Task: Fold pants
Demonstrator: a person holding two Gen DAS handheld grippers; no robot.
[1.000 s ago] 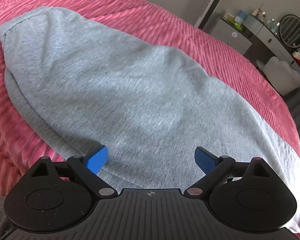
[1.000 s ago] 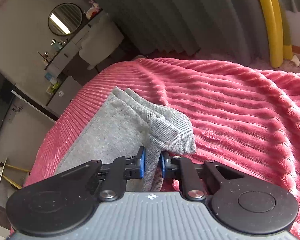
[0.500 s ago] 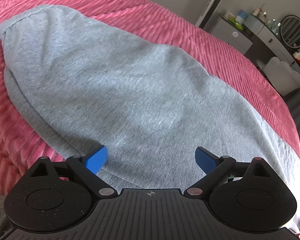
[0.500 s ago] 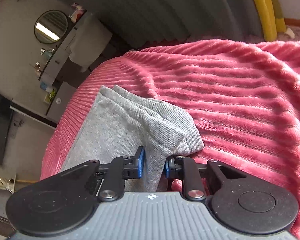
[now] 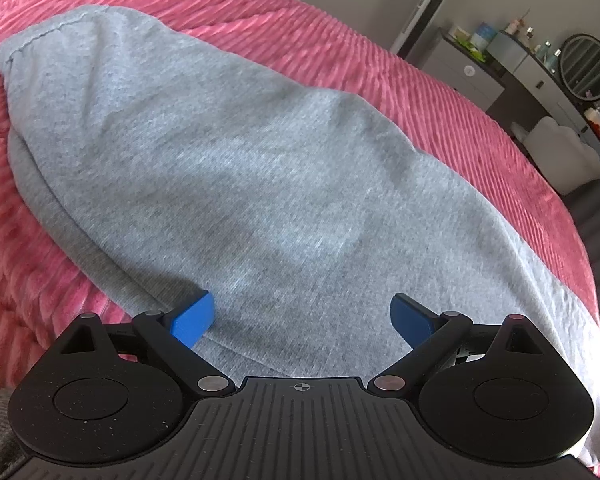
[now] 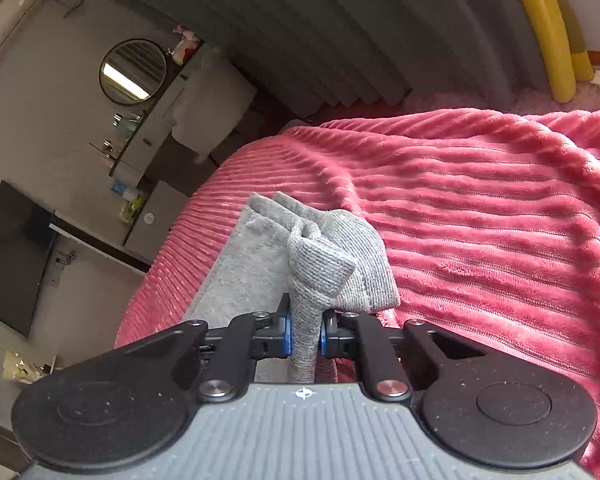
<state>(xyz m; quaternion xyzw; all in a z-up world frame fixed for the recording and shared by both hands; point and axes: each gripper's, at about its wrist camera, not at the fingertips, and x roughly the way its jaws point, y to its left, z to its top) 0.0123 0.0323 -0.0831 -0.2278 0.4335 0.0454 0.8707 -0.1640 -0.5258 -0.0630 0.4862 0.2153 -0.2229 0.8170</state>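
Grey pants [image 5: 236, 184] lie spread along a pink ribbed bedspread [image 5: 440, 92], filling most of the left wrist view. My left gripper [image 5: 302, 316] hovers just over the cloth with its blue fingers wide apart and nothing between them. In the right wrist view the cuffed leg ends of the grey pants [image 6: 324, 252] are bunched up and lifted off the bedspread [image 6: 500, 220]. My right gripper [image 6: 305, 334] is closing tighter, its blue pads pressing a fold of that grey cloth.
A dresser [image 5: 540, 72] with a round mirror [image 5: 586, 66], bottles and a white chair [image 5: 564, 152] stands past the bed's far right edge. In the right wrist view there are grey curtains [image 6: 340, 40], yellow poles [image 6: 548, 32] and a dark screen [image 6: 8, 256] on the left wall.
The right gripper rolled a little and drew its jaws tighter on the bunched leg ends, which now stand more upright. The left gripper and the spread pants stayed still.
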